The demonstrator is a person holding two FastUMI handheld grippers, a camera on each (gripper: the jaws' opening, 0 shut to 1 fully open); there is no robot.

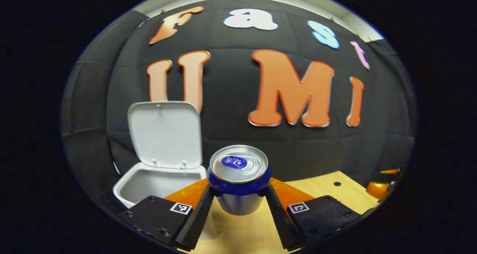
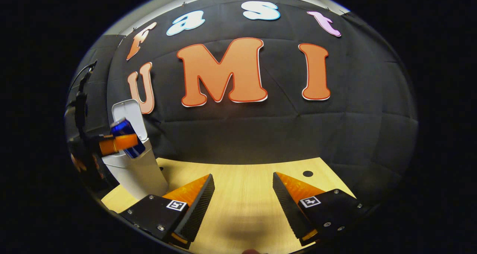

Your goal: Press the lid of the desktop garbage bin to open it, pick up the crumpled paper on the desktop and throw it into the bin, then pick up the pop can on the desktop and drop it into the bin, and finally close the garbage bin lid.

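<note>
My left hand-held gripper (image 1: 238, 205) clamps the pop can (image 1: 239, 178), held above the wooden worktop (image 1: 320, 190) just right of the white bin (image 1: 158, 185), whose lid (image 1: 164, 133) stands open. I cannot see inside the bin. The can is blue and silver, upright, tab unopened. My right hand-held gripper (image 2: 243, 205) hangs open over bare worktop, holding nothing, with the bin at far left.

a recording booth, staged as a desk: black cloth wall (image 2: 261, 135) behind a pale wooden worktop (image 2: 242, 187) with a cable hole (image 2: 308, 173).
</note>
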